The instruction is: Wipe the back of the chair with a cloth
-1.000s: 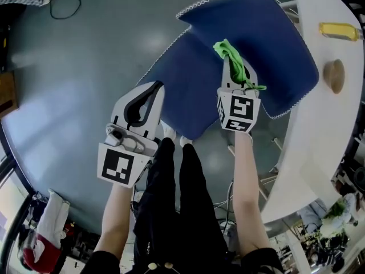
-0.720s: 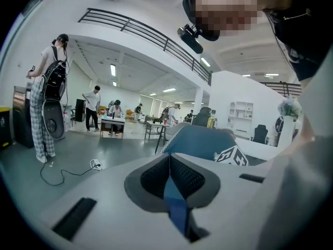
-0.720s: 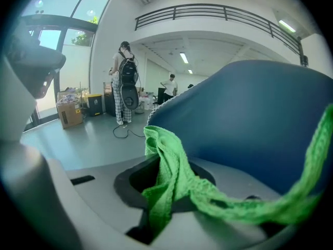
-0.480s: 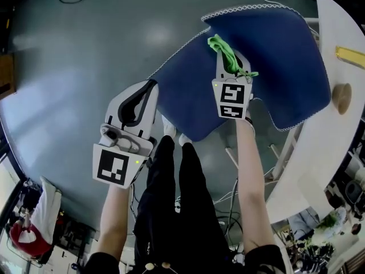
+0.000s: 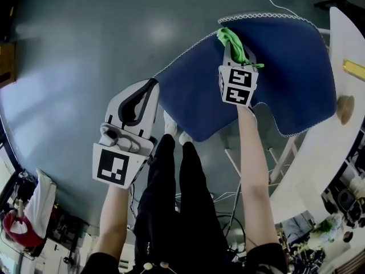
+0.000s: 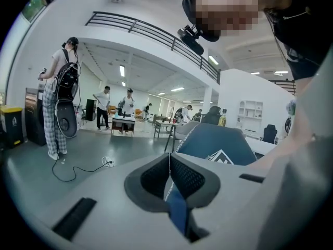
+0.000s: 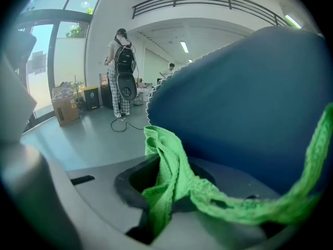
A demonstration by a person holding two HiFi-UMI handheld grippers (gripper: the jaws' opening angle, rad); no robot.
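**Wipe stroke arrived at the upper rim of the chair back**

Right gripper (image 5: 232, 49): jaws closed on the green cloth (image 7: 171, 178), with a fold bunched between the pads and a loose tail trailing across the blue chair back (image 5: 285, 73). Cloth laid against the chair back just below its upper rim, near the left corner. One second earlier: same grip, cloth around the middle of the chair back. Half a second earlier: partway up. Read as one upward stroke carried to the rim.

Left gripper (image 5: 151, 87): jaws together on the white-trimmed left edge of the chair back, with a strip of blue fabric showing between them. Position on that edge unchanged over the last second. Judged to be steadying the chair back.

Consequence for the task: one band along the left part of the chair back likely covered. The wide area toward its right edge apparently not yet wiped. Shift the next stroke toward that right edge. Keep the cloth from running off the rim, and watch the loose tail for snagging.
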